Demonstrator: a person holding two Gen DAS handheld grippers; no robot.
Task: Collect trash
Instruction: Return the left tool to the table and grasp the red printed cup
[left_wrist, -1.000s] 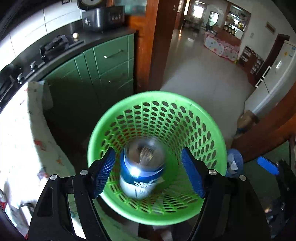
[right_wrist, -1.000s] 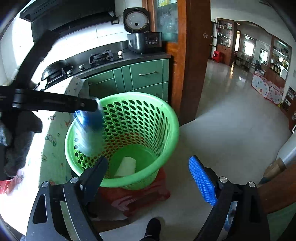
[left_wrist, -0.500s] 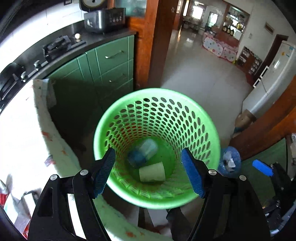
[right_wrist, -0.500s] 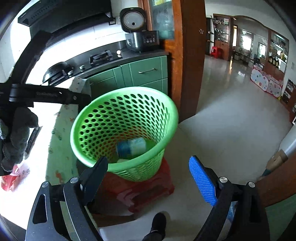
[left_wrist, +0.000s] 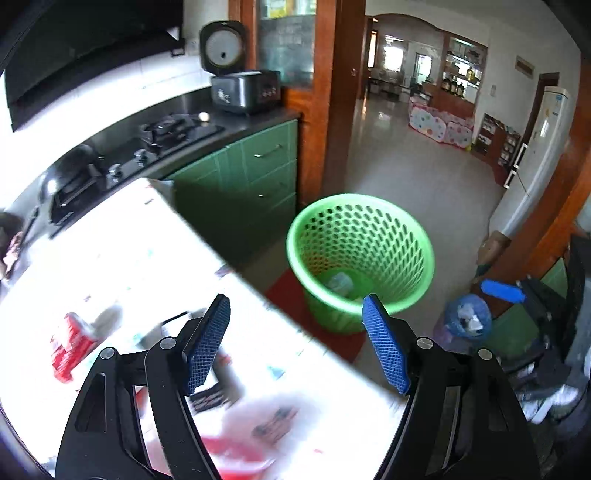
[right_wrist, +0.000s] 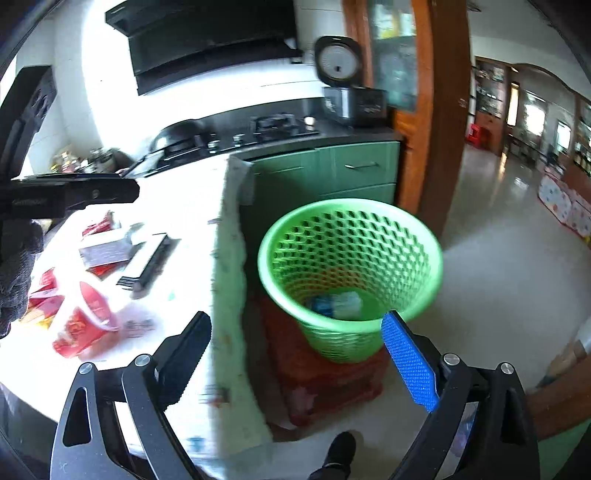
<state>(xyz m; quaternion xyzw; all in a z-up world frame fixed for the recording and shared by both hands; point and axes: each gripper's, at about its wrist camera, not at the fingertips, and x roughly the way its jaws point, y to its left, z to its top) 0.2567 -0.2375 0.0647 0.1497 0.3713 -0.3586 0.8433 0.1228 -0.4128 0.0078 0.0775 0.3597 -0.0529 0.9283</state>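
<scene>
Left gripper (left_wrist: 295, 343) had swung from above green basket (right_wrist: 424, 258) to table (left_wrist: 110, 266) | both claws spread, empty | blue can (right_wrist: 334, 304) inside basket | red packaging (right_wrist: 77, 328), print possibly unreadable

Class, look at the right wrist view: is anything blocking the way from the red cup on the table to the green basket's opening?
Nothing visible blocks it. The red cup lies on the table, the green basket stands past the table edge with its mouth open, and the right gripper is open and empty.

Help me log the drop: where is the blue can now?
The blue can lies at the bottom of the green basket, beside the table.
</scene>
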